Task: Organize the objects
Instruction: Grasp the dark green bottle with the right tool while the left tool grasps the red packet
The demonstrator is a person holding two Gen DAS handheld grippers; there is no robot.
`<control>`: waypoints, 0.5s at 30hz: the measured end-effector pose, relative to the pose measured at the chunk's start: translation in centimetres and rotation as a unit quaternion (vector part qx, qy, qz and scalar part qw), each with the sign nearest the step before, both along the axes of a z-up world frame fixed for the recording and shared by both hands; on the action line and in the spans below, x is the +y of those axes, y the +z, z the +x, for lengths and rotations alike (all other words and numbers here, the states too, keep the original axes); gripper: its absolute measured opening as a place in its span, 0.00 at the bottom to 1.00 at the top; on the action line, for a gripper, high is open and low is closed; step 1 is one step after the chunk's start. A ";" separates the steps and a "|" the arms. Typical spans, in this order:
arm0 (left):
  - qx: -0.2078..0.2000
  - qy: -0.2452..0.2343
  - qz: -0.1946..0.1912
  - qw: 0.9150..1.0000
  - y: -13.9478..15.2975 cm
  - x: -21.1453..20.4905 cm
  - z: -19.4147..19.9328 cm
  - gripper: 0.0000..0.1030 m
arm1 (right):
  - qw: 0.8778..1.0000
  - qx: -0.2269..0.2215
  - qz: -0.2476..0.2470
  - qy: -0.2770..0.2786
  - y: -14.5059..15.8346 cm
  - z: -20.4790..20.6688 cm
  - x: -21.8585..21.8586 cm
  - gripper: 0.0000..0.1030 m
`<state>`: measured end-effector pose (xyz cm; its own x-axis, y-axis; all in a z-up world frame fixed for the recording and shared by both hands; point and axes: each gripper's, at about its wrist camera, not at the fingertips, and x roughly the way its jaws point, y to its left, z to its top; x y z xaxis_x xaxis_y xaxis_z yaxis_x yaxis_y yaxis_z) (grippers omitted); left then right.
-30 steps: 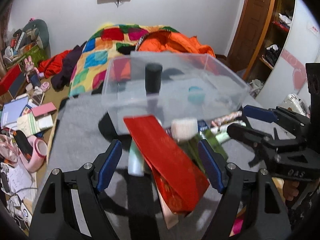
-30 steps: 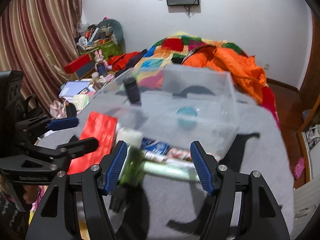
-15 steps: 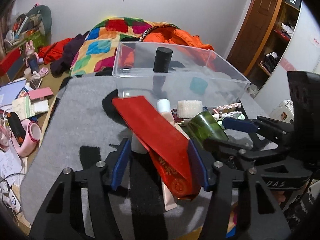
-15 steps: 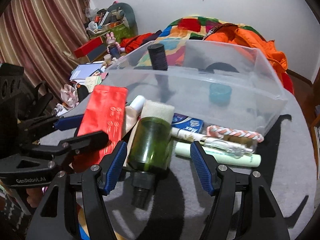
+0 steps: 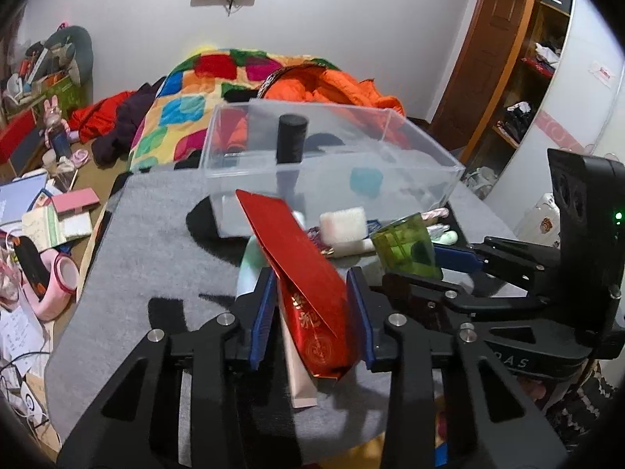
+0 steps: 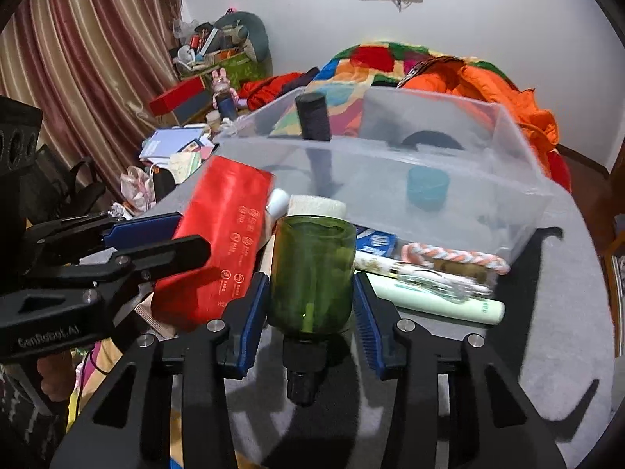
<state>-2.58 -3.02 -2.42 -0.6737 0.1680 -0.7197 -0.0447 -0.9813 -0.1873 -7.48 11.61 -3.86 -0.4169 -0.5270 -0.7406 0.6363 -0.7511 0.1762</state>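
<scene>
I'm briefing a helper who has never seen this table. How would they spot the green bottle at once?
Find the clear plastic bin on the grey table. In the clutter before its near wall, the green bottle lies between the jaws of the right gripper, black cap toward the camera. Unlike the flat red packet beside it, it is round, see-through green.
</scene>
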 end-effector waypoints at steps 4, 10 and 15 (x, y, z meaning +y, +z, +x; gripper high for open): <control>0.001 -0.019 -0.007 1.000 0.3 1.4 -0.2 0.36 | 1.000 0.002 -0.004 -0.008 0.4 0.2 1.0 0.38; -0.036 -0.031 -0.007 0.999 -1.8 2.8 -1.3 0.36 | 1.000 -0.005 -0.006 -0.016 0.2 0.4 2.2 0.38; -0.039 -0.016 0.006 0.999 -2.8 2.6 -1.2 0.31 | 1.000 -0.009 -0.008 -0.021 -0.1 0.4 2.8 0.38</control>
